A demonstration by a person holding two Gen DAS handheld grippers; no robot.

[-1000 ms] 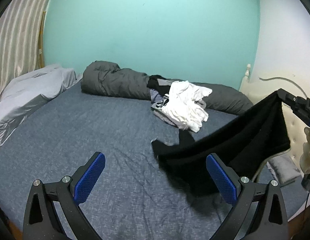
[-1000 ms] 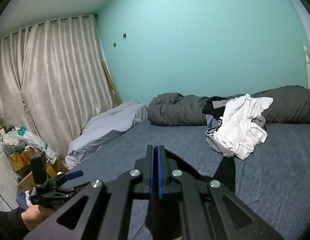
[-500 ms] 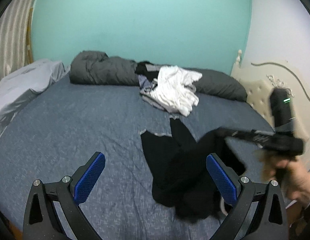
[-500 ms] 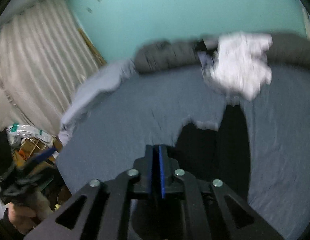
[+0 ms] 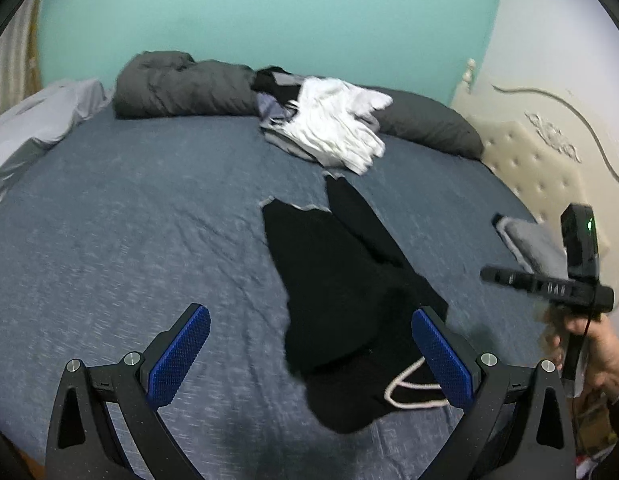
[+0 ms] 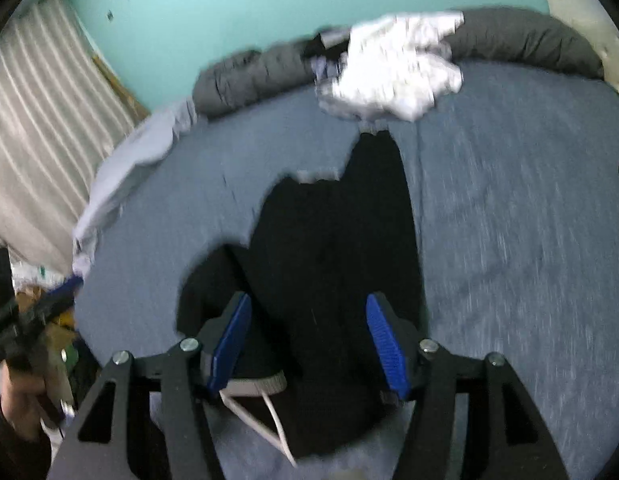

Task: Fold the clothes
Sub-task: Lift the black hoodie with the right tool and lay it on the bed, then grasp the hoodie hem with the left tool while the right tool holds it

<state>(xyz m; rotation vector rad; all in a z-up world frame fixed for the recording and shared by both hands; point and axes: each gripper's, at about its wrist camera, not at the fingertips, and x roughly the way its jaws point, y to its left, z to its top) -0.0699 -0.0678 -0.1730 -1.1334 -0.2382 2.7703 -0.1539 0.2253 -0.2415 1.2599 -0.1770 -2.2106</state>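
Black pants (image 5: 341,280) lie spread on the blue bed sheet (image 5: 129,220), legs toward the far clothes pile, and a white drawstring (image 5: 409,390) shows at the near waistband. My left gripper (image 5: 309,314) is open above the near end of the pants, holding nothing. In the right wrist view, my right gripper (image 6: 308,300) is open just over the waistband (image 6: 253,386) of the black pants (image 6: 337,232), with its pads apart from the cloth. The right gripper (image 5: 493,275) also appears side-on at the bed's right edge, held by a hand (image 5: 589,340).
A pile of white and grey clothes (image 5: 337,128) lies at the far side against a rolled grey duvet (image 5: 181,84). A folded grey item (image 5: 533,240) rests near the cream headboard (image 5: 541,160). Pale pillows (image 6: 129,160) and a curtain (image 6: 37,120) are on the left.
My right gripper came down with the black pants, laid them on the bed and opened, letting them go. My left gripper stayed open and tilted toward the bed.
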